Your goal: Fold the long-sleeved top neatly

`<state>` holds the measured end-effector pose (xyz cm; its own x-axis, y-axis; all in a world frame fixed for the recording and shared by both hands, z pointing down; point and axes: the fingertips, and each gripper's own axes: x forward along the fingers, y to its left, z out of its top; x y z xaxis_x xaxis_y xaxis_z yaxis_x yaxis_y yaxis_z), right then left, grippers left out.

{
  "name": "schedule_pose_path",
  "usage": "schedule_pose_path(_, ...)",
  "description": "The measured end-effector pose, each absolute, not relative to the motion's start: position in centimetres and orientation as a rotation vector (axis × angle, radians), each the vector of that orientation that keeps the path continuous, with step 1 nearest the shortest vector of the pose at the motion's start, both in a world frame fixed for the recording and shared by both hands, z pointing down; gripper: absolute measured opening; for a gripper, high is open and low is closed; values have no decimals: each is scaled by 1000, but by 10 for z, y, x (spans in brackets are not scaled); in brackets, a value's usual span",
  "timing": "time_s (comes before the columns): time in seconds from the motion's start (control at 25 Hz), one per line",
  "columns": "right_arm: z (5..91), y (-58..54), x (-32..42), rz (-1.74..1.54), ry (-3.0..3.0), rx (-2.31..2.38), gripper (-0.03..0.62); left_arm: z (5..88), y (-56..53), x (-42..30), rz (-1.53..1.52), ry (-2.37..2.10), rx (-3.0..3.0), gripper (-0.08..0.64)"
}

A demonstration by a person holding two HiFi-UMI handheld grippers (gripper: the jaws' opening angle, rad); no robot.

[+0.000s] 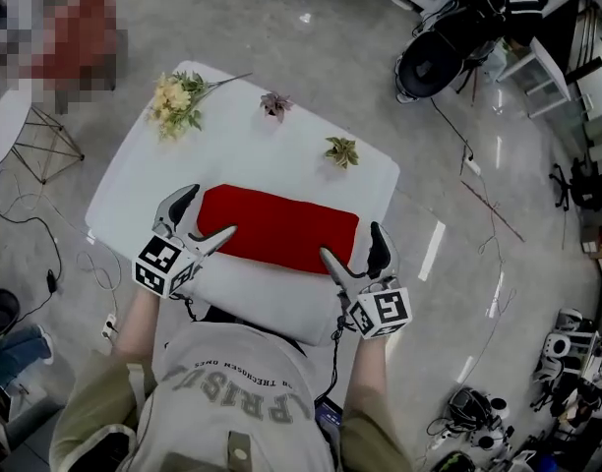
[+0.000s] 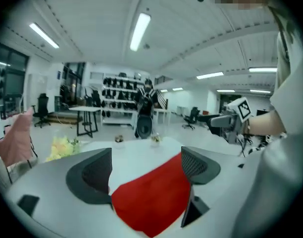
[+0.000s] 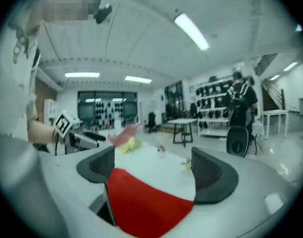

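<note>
Closest in, the person's grey printed shirt (image 1: 232, 391) fills the bottom of the head view, and both forearms reach forward over the near edge of the white table (image 1: 281, 155). At the left, the left gripper (image 1: 210, 210) hangs over the left end of the red long-sleeved top (image 1: 278, 229). Its jaws stand wide apart, and in its own view the dark ribbed pads (image 2: 94, 175) press on nothing, with red cloth showing only in the gap beyond them. That top lies flat as a long folded rectangle across the near half of the table, spanning the space between the two tools. At its right end the right gripper (image 1: 350, 242) is likewise spread wide and clamped on nothing, with the red fabric in sight past its jaws. Along the far side, well apart from the top, lie yellow flowers (image 1: 173, 101) by the left corner, then a small dark plant (image 1: 274, 103), then a small green plant (image 1: 341, 150). Black equipment (image 1: 434, 57) sits on the floor beyond the table's right side
</note>
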<state>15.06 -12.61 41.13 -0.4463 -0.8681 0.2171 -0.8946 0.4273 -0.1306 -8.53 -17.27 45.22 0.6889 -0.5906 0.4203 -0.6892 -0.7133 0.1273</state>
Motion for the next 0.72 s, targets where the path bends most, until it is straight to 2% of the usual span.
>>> schedule_pose_path(0.2,344,-113,126,236,-2651,1971,483,400,-163,-63,240,-1271,2568,420)
schedule_pose_path(0.28,332,-107,116,188,-2632,2041,455,387,-156,-56,199,-1341,2592,410)
schedule_pose_path(0.32,328,-105,112,157,-2614,2064,401,381,-152,-53,186,-1371,2613,382)
schedule_pose_path(0.36,325,-102,109,128,-2592,2080,304,374,-148,-52,167,-1398,2631,306)
schedule_pose_path(0.4,322,-100,107,107,-2571,2092,261,367,-145,-51,137,-1422,2642,235)
schedule_pose_path(0.44,321,-98,106,96,-2554,2102,252,361,-143,-51,101,-1442,2646,202)
schedule_pose_path(0.52,319,-94,104,82,-2529,2116,157,350,-139,-52,43,-1479,2652,148)
schedule_pose_path(0.6,318,-91,103,53,-2499,2128,144,339,-137,-53,2,-1531,2677,101)
schedule_pose_path(0.64,318,-90,103,29,-2476,2140,91,333,-135,-53,-28,-1558,2688,74)
schedule_pose_path(0.72,315,-87,105,-32,-2416,2169,80,322,-130,-51,-97,-1592,2705,34)
